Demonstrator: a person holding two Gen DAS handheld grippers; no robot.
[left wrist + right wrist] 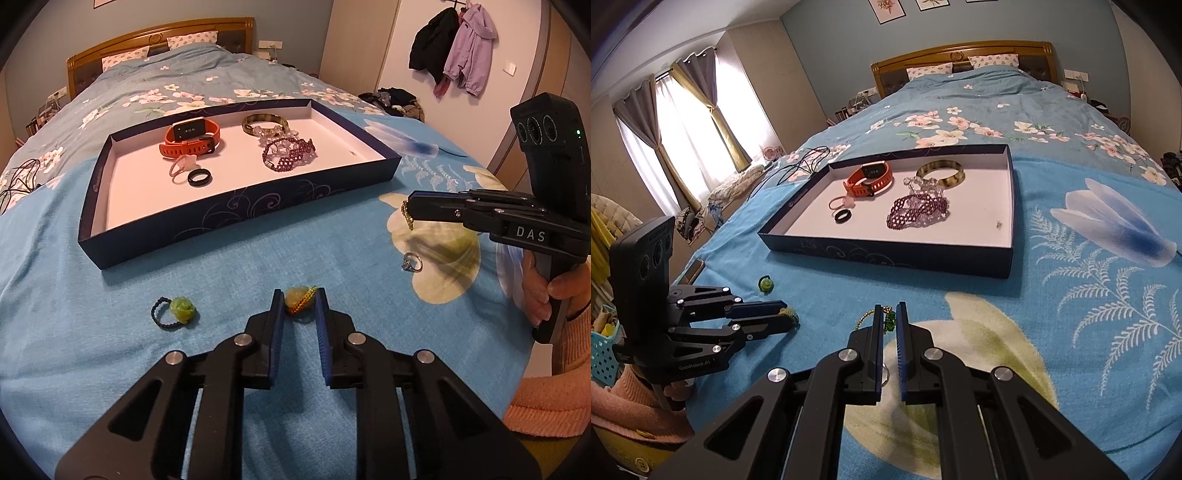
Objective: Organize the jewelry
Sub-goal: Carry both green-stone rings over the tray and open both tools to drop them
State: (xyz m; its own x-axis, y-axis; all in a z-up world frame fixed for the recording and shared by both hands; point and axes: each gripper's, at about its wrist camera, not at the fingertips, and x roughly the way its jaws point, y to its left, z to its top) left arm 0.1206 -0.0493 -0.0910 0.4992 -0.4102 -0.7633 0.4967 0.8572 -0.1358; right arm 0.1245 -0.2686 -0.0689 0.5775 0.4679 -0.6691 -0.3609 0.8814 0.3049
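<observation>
In the left wrist view, the left gripper (300,301) hangs low over the blue flowered bedspread (110,332), its jaws narrowly parted around a yellow stone ring (300,300) with a red-and-yellow band; the ring sits between the tips, and I cannot tell whether the pads press it. A green stone ring (177,311) on a black cord lies to its left on the bedspread, and a silver ring (412,263) lies to the right. Beyond them stands a dark blue tray (236,210) holding an orange watch (190,140), a brown bangle (264,123), a purple beaded bracelet (290,155), a pink ring (181,168) and a black ring (199,178). The right gripper (408,212), held in a hand (554,295), hovers above the silver ring with its jaws closed on a gold chain (408,218). In the right wrist view, the right gripper (889,319) has its jaws pinched together on the gold chain (866,317), which carries a green bead (891,322). The tray (886,254) lies ahead on the bedspread (1071,332), and the left gripper (788,317) is low at the left, near the green stone ring (765,284).
</observation>
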